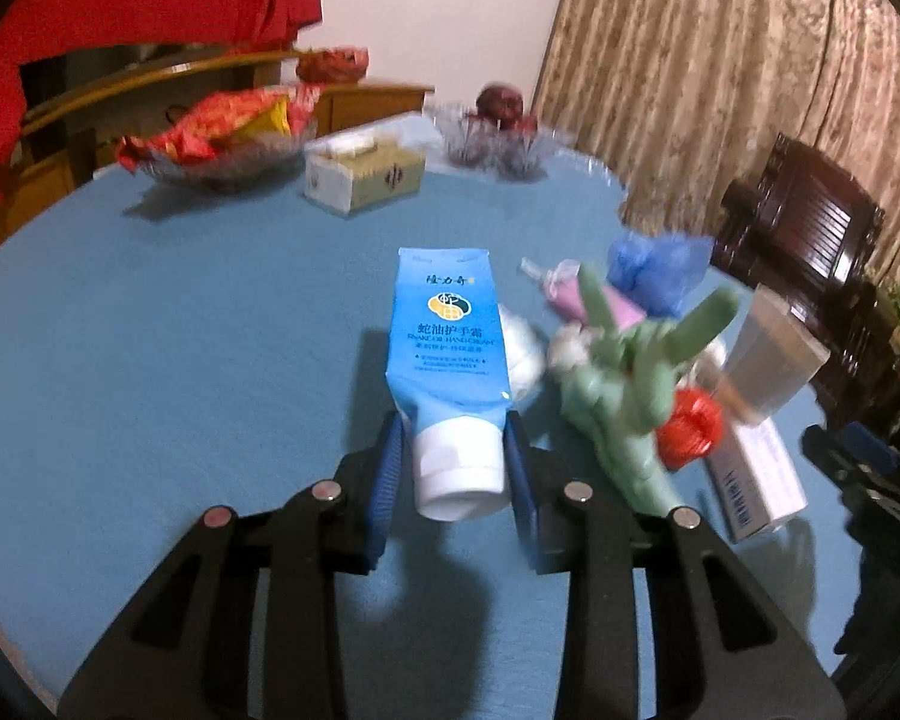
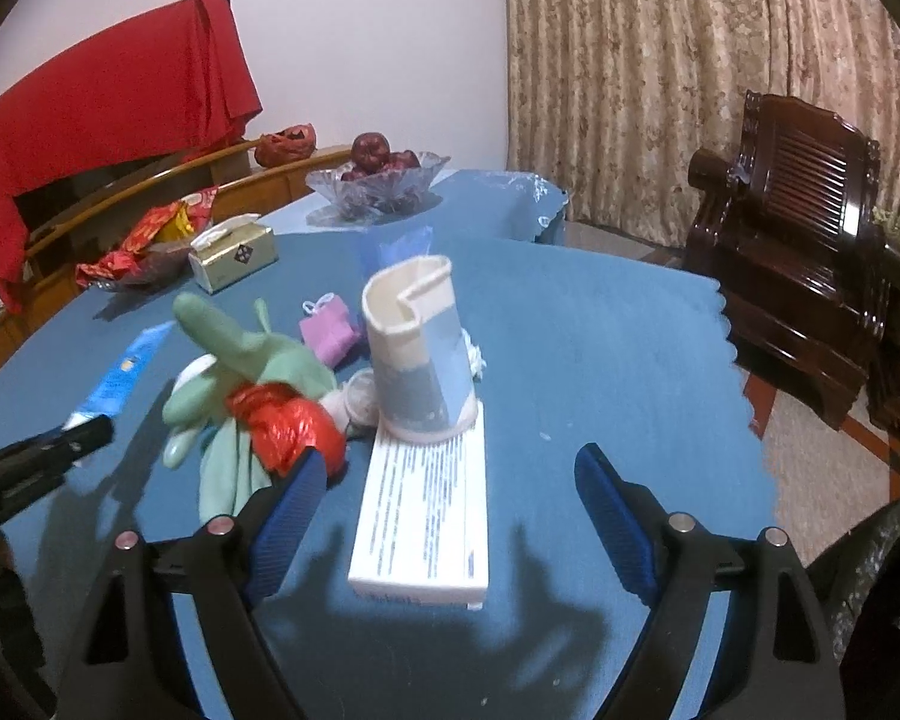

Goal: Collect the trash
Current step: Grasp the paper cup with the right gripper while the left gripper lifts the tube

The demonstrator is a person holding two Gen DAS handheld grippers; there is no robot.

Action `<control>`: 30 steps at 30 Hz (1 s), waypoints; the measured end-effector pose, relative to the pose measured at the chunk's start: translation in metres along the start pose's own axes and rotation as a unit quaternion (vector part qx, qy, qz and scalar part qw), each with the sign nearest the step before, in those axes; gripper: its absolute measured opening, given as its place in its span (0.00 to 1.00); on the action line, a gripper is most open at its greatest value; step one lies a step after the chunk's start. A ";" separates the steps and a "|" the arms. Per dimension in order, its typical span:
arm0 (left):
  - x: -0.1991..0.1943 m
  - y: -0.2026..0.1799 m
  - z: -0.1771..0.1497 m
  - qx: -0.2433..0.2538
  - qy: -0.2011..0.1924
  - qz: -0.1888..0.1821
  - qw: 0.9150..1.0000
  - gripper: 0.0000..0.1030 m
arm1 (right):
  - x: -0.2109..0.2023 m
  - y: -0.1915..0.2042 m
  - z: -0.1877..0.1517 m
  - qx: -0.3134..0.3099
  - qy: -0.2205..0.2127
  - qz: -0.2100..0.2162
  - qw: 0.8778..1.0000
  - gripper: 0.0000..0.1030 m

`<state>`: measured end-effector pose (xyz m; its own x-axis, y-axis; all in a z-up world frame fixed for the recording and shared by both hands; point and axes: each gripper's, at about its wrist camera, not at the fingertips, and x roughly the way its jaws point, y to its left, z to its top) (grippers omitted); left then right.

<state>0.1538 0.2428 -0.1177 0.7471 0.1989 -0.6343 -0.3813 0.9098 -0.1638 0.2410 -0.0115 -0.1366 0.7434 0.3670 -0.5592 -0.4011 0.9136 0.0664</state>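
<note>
White box (image 2: 423, 510) between open right gripper (image 2: 453, 504) fingers.

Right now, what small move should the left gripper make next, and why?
Probably lift a little. The left gripper is already shut on the white cap end of the blue hand cream tube, which points away over the blue tablecloth, close beside the green rubber glove.

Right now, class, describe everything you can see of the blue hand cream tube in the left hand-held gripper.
The blue hand cream tube looks like soft plastic, with a white cap and a flat crimped far end. It carries a round yellow and dark logo, Chinese characters and English reading "hand cream". The left hand-held gripper clamps it at the cap end between blue pads; it points away over the blue tablecloth. Whether it touches the cloth cannot be told.
</note>
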 end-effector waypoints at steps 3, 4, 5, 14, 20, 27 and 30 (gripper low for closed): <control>-0.005 -0.007 0.008 0.009 -0.013 -0.007 1.000 0.31 | 0.003 0.000 0.007 0.003 -0.006 0.002 1.000 0.76; -0.005 -0.011 0.012 0.014 -0.017 -0.011 1.000 0.31 | 0.005 0.001 0.011 0.001 -0.008 0.003 1.000 0.74; -0.005 -0.015 0.014 0.017 -0.020 -0.014 1.000 0.31 | 0.006 0.002 0.014 -0.001 -0.011 0.003 1.000 0.73; 0.002 -0.036 0.022 0.028 -0.025 -0.033 0.999 0.31 | 0.025 0.006 0.026 -0.008 0.004 0.030 0.999 0.32; -0.002 -0.045 0.024 0.037 -0.031 -0.037 0.998 0.31 | 0.017 0.005 0.025 -0.015 0.002 0.047 0.999 0.17; -0.019 -0.067 0.027 0.054 -0.042 -0.060 0.996 0.31 | -0.016 -0.009 0.029 0.002 -0.021 0.049 0.999 0.17; -0.027 -0.078 0.026 0.062 -0.044 -0.073 0.994 0.31 | -0.036 -0.018 0.028 0.003 -0.029 0.041 0.999 0.17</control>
<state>0.1780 0.1759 -0.0682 0.8367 0.0880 -0.5405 -0.1994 0.9682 -0.1510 0.2370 -0.0364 -0.0945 0.7377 0.4501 -0.5032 -0.4592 0.8809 0.1148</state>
